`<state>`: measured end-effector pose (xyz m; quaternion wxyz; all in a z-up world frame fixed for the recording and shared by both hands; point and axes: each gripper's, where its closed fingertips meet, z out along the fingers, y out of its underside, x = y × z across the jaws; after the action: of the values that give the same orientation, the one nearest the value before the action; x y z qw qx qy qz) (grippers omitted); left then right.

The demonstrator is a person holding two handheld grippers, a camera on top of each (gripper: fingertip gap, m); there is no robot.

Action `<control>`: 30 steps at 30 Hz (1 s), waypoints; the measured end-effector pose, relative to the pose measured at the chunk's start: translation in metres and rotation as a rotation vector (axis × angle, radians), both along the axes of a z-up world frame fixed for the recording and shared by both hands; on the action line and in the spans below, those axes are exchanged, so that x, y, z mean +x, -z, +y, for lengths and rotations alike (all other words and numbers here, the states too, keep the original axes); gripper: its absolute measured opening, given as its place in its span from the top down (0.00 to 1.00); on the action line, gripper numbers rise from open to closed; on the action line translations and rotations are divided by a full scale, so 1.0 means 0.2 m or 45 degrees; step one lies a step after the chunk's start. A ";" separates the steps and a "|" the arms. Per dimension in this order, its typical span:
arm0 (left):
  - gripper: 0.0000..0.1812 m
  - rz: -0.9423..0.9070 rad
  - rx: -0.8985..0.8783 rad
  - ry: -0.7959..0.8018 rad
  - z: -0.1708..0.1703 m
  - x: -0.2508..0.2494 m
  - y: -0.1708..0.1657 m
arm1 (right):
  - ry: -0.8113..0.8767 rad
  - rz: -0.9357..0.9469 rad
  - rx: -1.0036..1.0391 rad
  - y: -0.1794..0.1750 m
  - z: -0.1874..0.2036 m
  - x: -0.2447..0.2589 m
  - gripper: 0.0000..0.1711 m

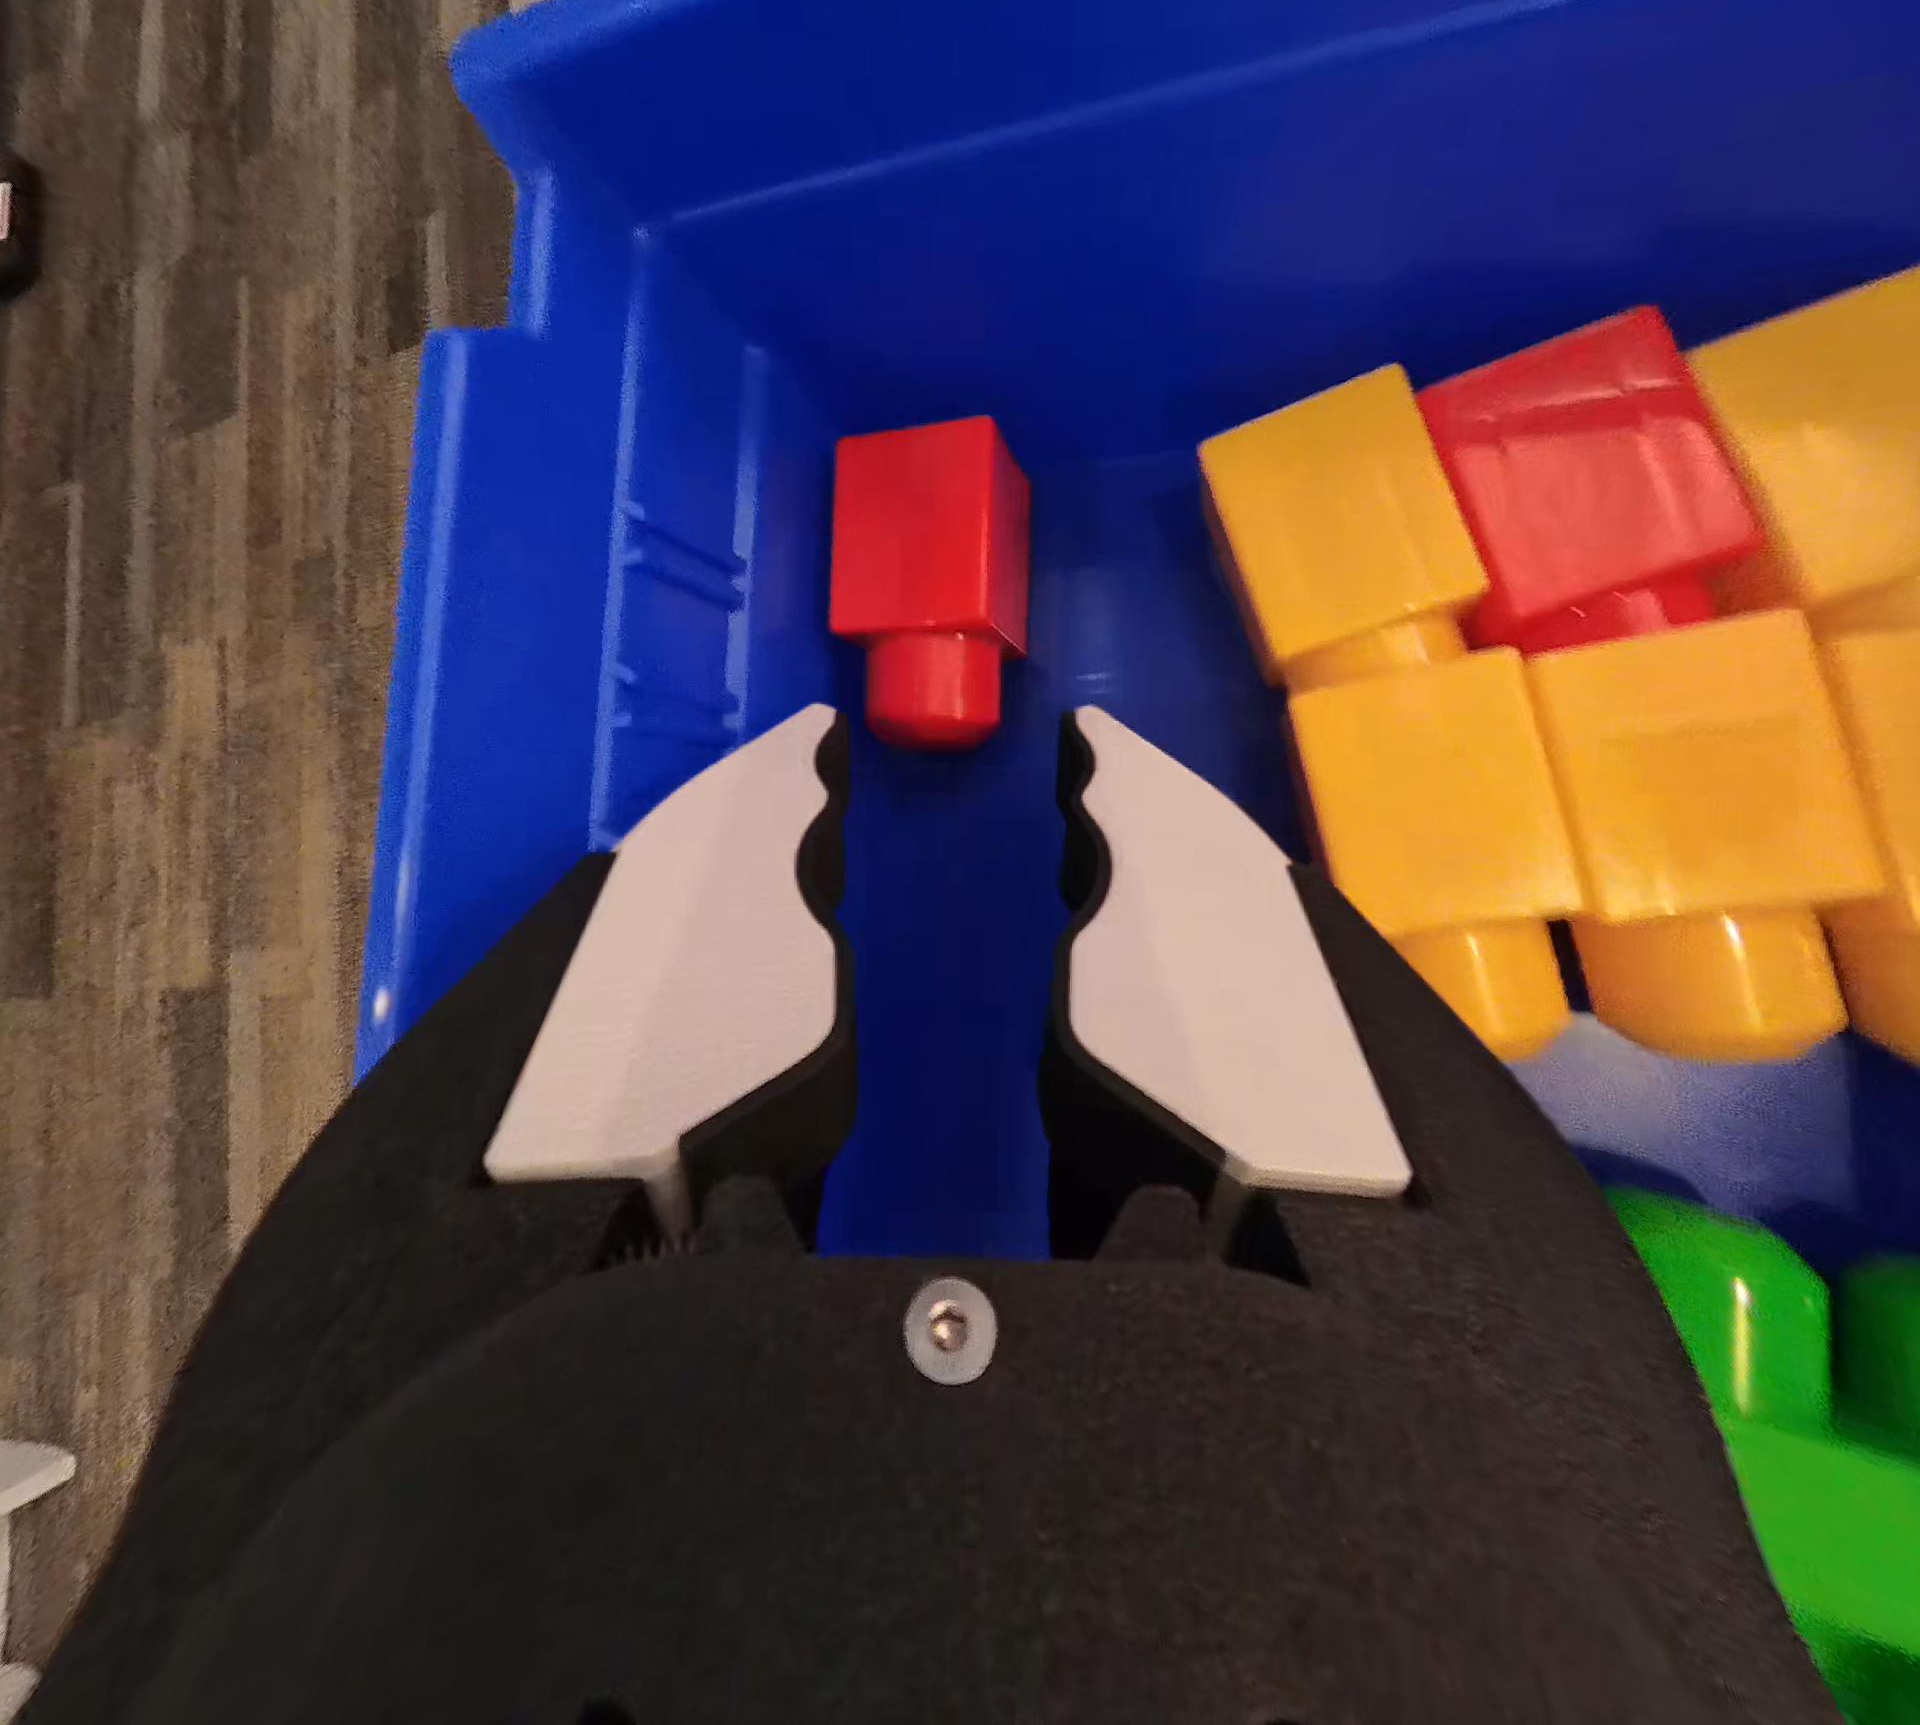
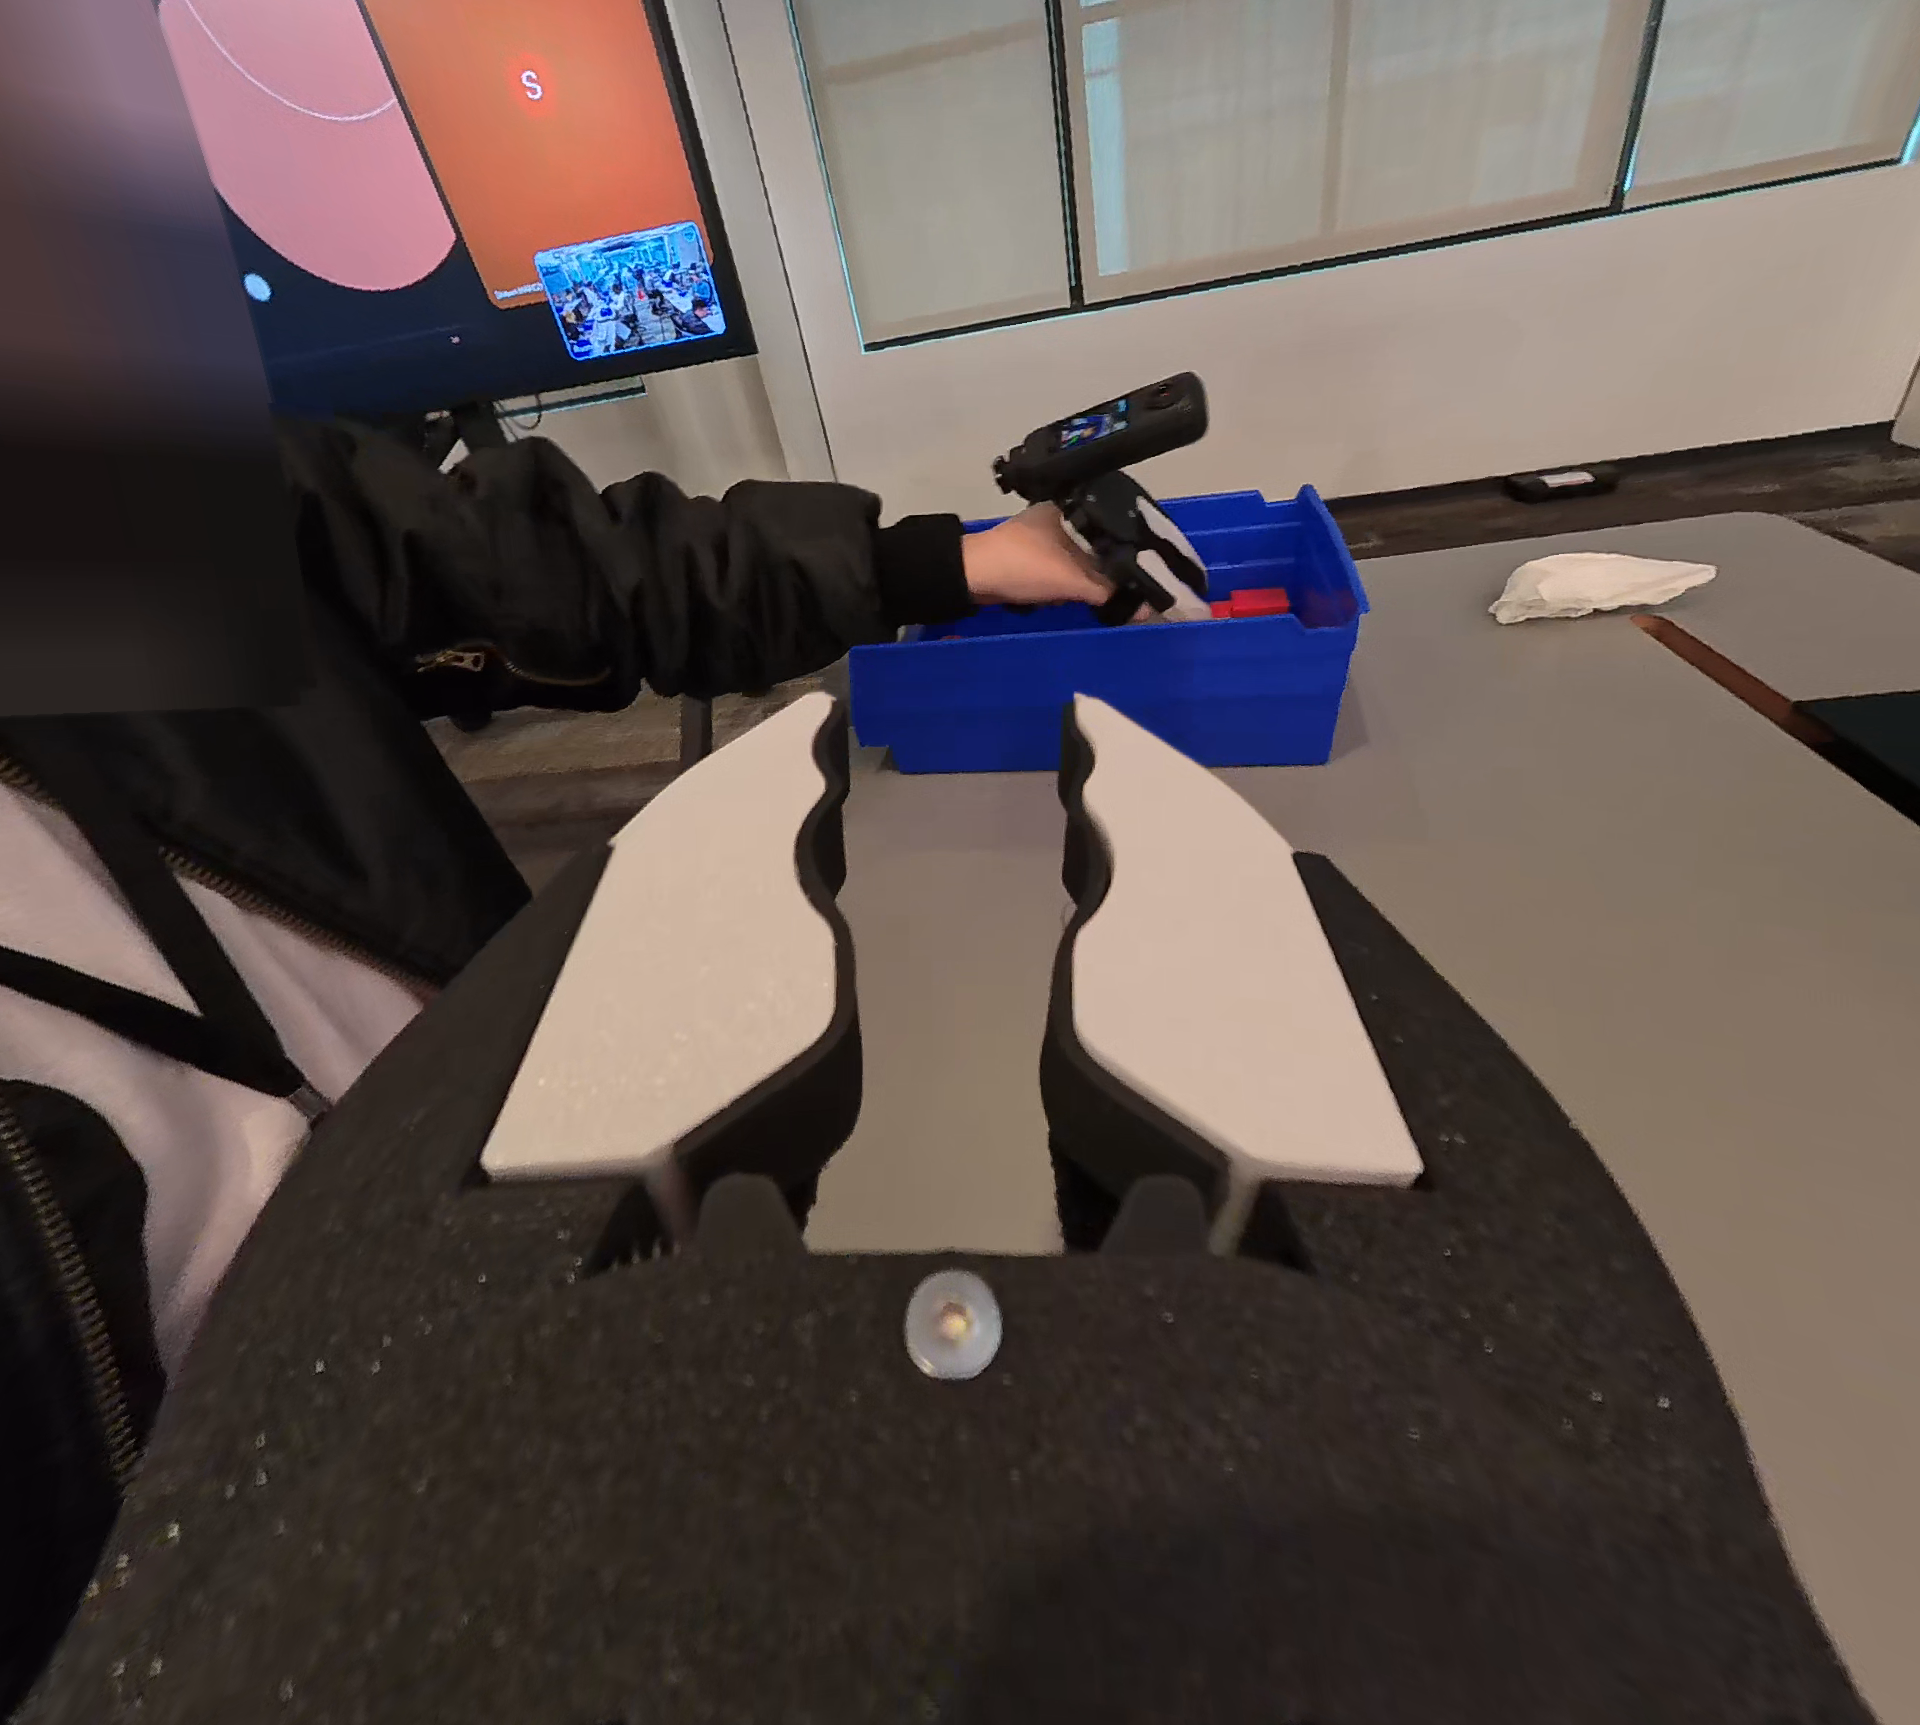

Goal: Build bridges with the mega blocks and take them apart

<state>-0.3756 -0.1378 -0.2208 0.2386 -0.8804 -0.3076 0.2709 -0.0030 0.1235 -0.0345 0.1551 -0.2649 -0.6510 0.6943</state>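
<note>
Left wrist view: the left gripper (image 1: 948, 719) has its jaws parted and empty, tips just short of a small red block (image 1: 925, 553) lying mid-frame in the blue bin (image 1: 935, 148). Yellow blocks (image 1: 1558, 792) crowd the right. The right gripper (image 2: 951, 719), likewise agape and empty, hangs over the grey table (image 2: 1558, 896).

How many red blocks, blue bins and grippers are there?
Red blocks: 2
Blue bin: 1
Grippers: 2, the left gripper and the right gripper
Total: 5
</note>
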 end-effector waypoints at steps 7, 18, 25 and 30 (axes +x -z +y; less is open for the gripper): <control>0.80 0.035 -0.031 -0.064 0.03 -0.07 0.02 | -0.074 0.002 -0.005 0.03 0.05 0.08 0.78; 0.82 0.189 -0.205 -0.031 0.06 -0.12 0.02 | -0.149 -0.013 -0.033 0.07 0.11 0.15 0.78; 0.83 0.060 -0.153 -0.016 0.06 -0.09 0.09 | -0.189 -0.047 -0.021 0.12 0.10 0.18 0.78; 0.84 0.018 -0.124 -0.063 0.06 -0.11 0.09 | -0.204 -0.056 -0.033 0.12 0.10 0.19 0.79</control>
<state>-0.3973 -0.1254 -0.2392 0.1908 -0.8812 -0.3138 0.2977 0.0356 0.1432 -0.0594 0.0812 -0.2293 -0.6643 0.7068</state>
